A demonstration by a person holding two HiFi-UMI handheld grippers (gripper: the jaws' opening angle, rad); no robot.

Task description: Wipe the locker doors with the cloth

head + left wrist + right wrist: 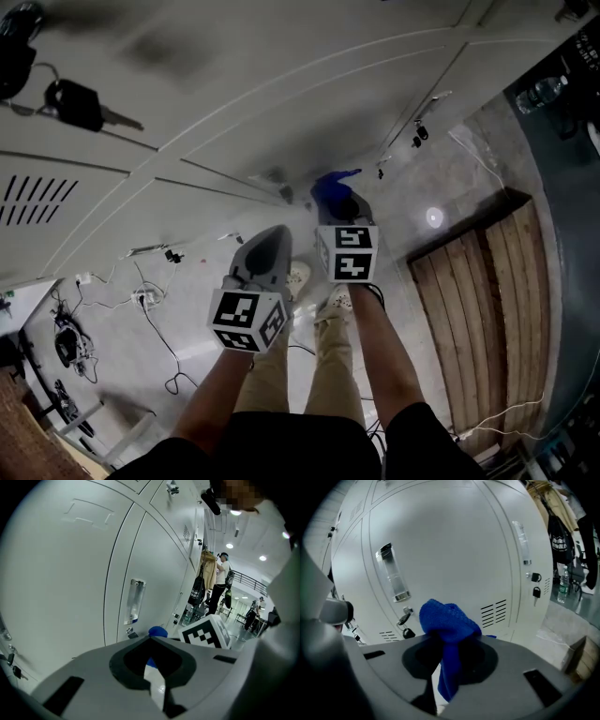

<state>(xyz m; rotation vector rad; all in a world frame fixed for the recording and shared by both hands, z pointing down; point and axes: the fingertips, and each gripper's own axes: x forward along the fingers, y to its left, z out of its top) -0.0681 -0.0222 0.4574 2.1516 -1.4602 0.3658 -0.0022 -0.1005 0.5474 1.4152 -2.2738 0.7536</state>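
On my feed the floor (412,187) is pale, mottled and glossy, with one bright spot of reflected light (434,217) on it. The lockers (234,84) stand on it along the upper left. To the right lies a platform of wooden planks (487,309), its boards running side by side, with a thin white cord (511,410) trailing across its near end. On the left, black and white cables (159,328) snake loosely over the floor, close to some dark clutter (66,347) I can't make out. Near the middle, two pale shoes (298,278) stand planted on it, close together.
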